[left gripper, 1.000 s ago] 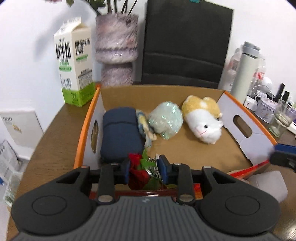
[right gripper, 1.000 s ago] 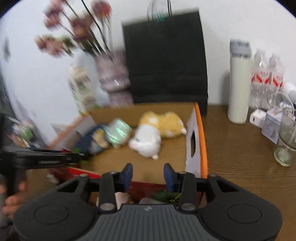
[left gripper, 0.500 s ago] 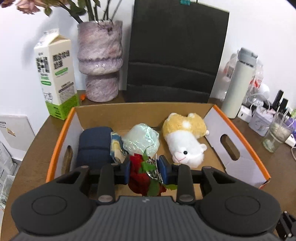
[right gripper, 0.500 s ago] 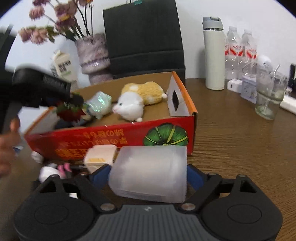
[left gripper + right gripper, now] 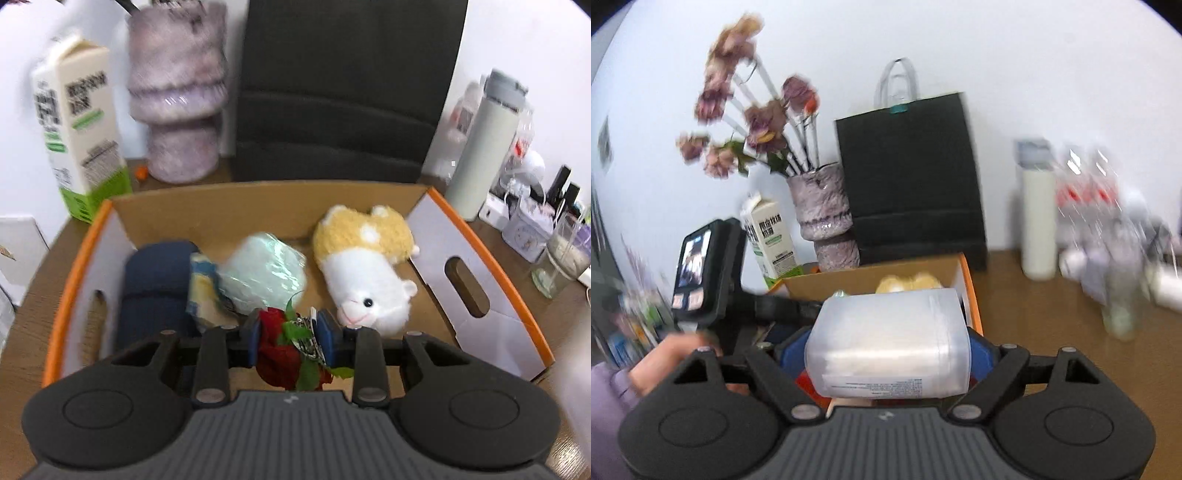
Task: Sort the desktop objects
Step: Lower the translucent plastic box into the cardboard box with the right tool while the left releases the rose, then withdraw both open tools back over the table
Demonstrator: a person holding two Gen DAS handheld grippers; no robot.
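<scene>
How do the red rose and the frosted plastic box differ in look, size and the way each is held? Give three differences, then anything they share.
1. The red rose is dark red with green leaves; the frosted plastic box is milky and translucent.
2. The rose is small and irregular; the box is broad and blocky.
3. The rose sits between narrowly set pads of the left tool; the box spans the widely spread right tool.
Shared: each is gripped near the cardboard box.

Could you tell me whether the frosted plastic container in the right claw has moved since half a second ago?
Yes. The frosted container has risen: it now overlaps the cardboard box rim instead of sitting below it.
</scene>
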